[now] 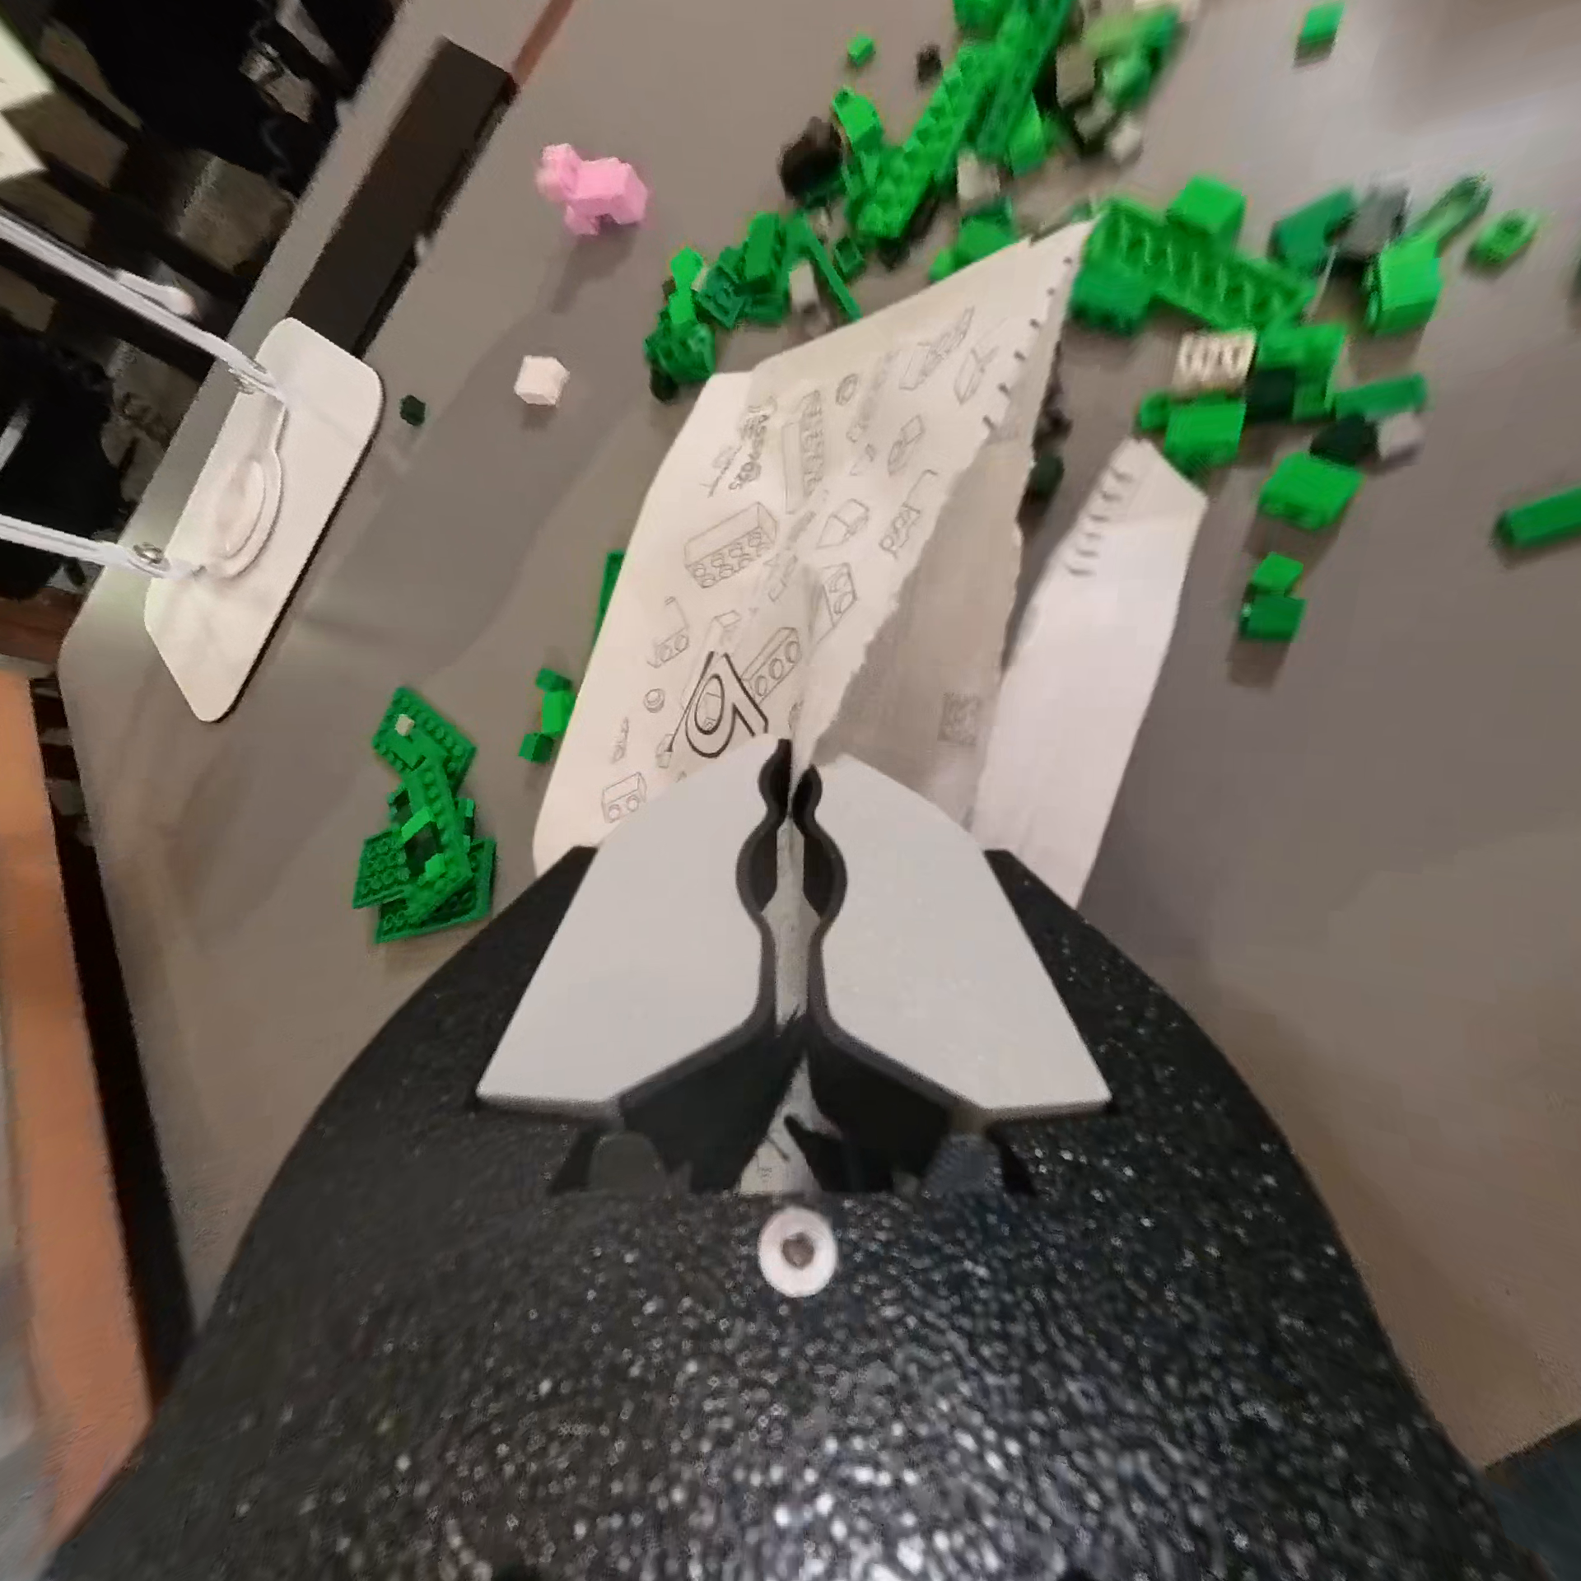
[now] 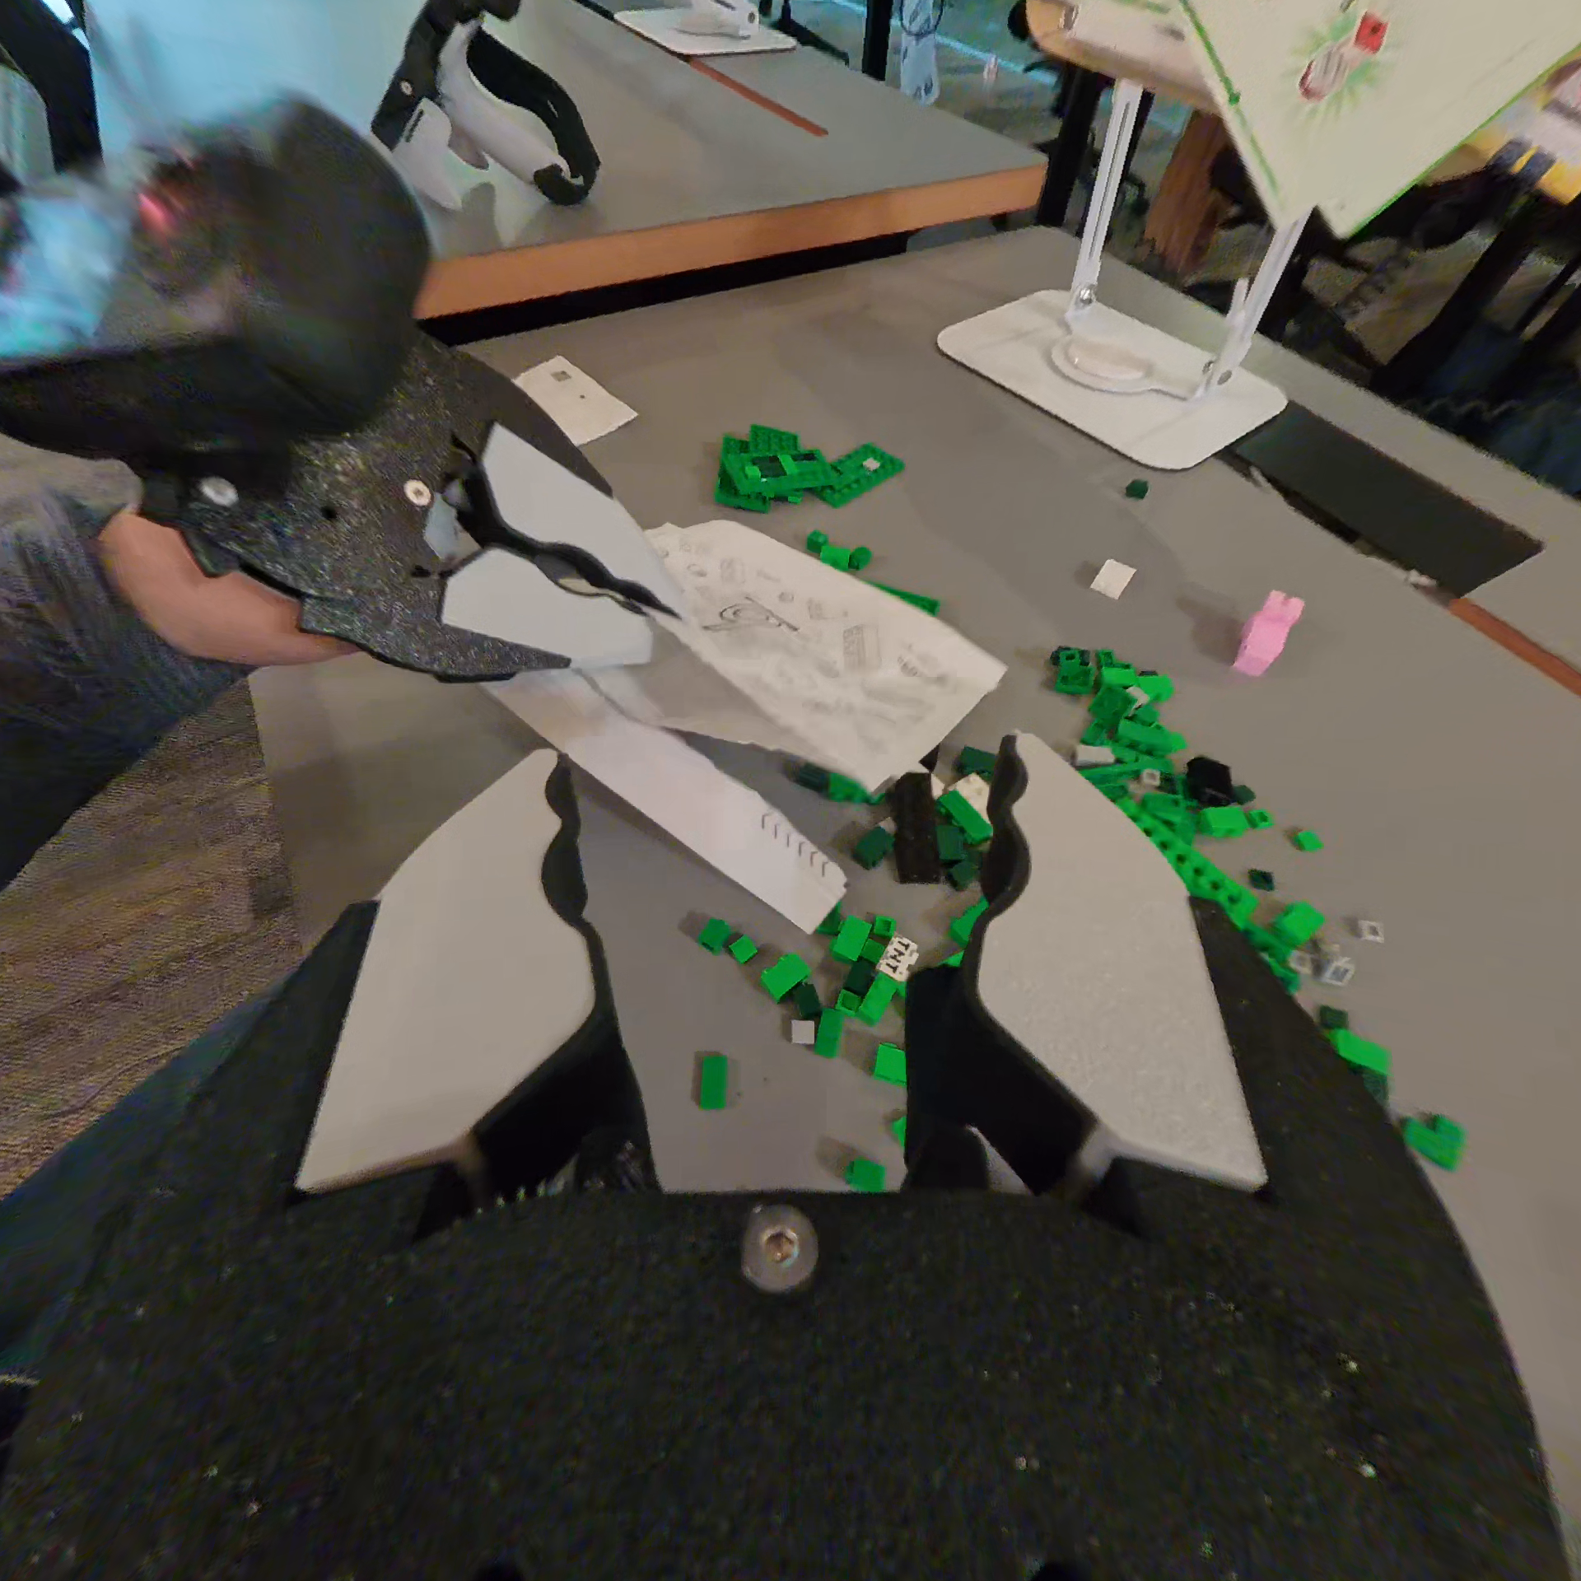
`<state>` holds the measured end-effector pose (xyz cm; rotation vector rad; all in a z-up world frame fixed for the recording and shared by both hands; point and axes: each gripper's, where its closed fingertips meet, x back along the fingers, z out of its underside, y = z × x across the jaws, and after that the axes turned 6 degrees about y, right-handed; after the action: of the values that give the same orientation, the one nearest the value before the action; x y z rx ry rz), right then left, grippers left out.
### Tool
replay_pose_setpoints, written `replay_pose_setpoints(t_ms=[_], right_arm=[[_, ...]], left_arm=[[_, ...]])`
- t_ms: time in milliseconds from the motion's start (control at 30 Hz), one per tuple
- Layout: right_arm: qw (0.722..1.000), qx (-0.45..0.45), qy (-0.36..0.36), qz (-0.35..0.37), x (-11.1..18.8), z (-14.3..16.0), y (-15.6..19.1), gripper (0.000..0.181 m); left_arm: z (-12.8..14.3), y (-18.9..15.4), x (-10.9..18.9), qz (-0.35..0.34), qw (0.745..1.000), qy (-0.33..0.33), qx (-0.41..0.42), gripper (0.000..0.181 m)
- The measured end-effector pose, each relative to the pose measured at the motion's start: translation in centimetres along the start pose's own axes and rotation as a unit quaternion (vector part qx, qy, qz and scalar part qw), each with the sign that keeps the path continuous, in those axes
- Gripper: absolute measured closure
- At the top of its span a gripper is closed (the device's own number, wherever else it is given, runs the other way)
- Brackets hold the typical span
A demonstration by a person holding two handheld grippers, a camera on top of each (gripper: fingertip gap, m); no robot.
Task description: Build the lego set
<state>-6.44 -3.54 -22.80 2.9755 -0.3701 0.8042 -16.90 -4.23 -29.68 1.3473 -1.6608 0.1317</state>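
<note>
My left gripper (image 1: 791,774) is shut on the edge of a torn white paper bag (image 1: 770,513) printed with brick drawings, and holds that end a little off the grey table. The right wrist view shows the same grip, with the left gripper (image 2: 659,612) on the bag (image 2: 838,659). My right gripper (image 2: 783,761) is open and empty, hovering above a torn white strip of the bag (image 2: 710,813). Many loose green bricks (image 2: 1138,770) lie scattered beyond and below it, and they also show in the left wrist view (image 1: 1198,282). A partly built green piece (image 2: 796,466) lies farther back.
A pink brick pig (image 2: 1266,633) stands at the right, with a small white piece (image 2: 1112,577) near it. A white stand base (image 2: 1112,376) holds an instruction booklet (image 2: 1335,85) at the back right. A white paper slip (image 2: 577,398) lies at the back left. The table edge (image 2: 282,770) is at the left. The tips of one gripper are about 12 cm away from the tips of the other. The partly built green piece (image 2: 796,466) sits 20 cm or so from the ends of my left fingers.
</note>
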Motion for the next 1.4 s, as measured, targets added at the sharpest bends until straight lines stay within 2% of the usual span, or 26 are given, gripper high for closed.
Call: replay_pose_setpoints(t_ms=[67,167,267,400,567,700,800,933,1033,1100,1200,1300,1400], right_arm=[[0.999,-0.031,0.004,-0.009,-1.1,0.6,-0.2,0.092],[0.993,-0.103,-0.042,-0.028,-2.3,0.1,-0.6,0.114],[0.976,-0.179,-0.079,-0.093,-3.5,-0.8,0.1,0.115],[0.963,-0.225,-0.075,-0.128,-5.8,-0.9,0.3,0.114],[0.969,-0.222,-0.069,-0.085,-7.5,-0.8,-1.2,0.124],[0.974,-0.205,-0.075,-0.066,-7.6,-1.1,-2.2,0.142],[0.98,-0.177,-0.064,-0.069,-7.9,-1.2,-2.1,0.159],[0.987,-0.133,-0.059,-0.074,-8.5,-1.5,-1.8,0.181],[0.994,-0.056,-0.084,-0.05,-8.3,-2.6,-2.5,0.18],[0.993,0.029,-0.116,-0.018,-7.9,-3.6,-3.1,0.18],[0.968,0.177,-0.163,0.076,-7.3,-4.7,-4.7,0.18],[0.936,0.274,-0.184,0.121,-7.4,-4.8,-5.5,0.18],[0.905,0.336,-0.201,0.165,-7.5,-4.9,-6.8,0.18]], left_arm=[[-1.1,0.8,0.6,-0.017,0.999,-0.035,0.034,0.181],[-2.1,2.2,1.7,-0.058,0.994,-0.069,0.065,0.181],[-2.4,2.6,1.8,-0.082,0.991,-0.076,0.075,0.181],[-2.6,2.2,1.2,-0.092,0.991,-0.071,0.065,0.181],[-3.0,2.2,1.2,-0.086,0.99,-0.084,0.071,0.181],[-2.7,2.8,1.4,-0.03,0.985,-0.109,0.131,0.181],[-2.7,3.3,1.8,0.013,0.977,-0.128,0.172,0.181],[-3.3,4.2,2.3,0.017,0.972,-0.155,0.175,0.181],[-4.3,5.4,2.7,-0.013,0.969,-0.213,0.125,0.181],[-5.2,6.3,3.0,-0.046,0.958,-0.272,0.073,0.181],[-6.4,6.8,3.1,-0.099,0.933,-0.346,-0.029,0.181],[-7.0,7.2,2.3,-0.177,0.907,-0.359,-0.133,0.181],[-7.5,7.5,1.5,-0.216,0.889,-0.359,-0.183,0.181]])
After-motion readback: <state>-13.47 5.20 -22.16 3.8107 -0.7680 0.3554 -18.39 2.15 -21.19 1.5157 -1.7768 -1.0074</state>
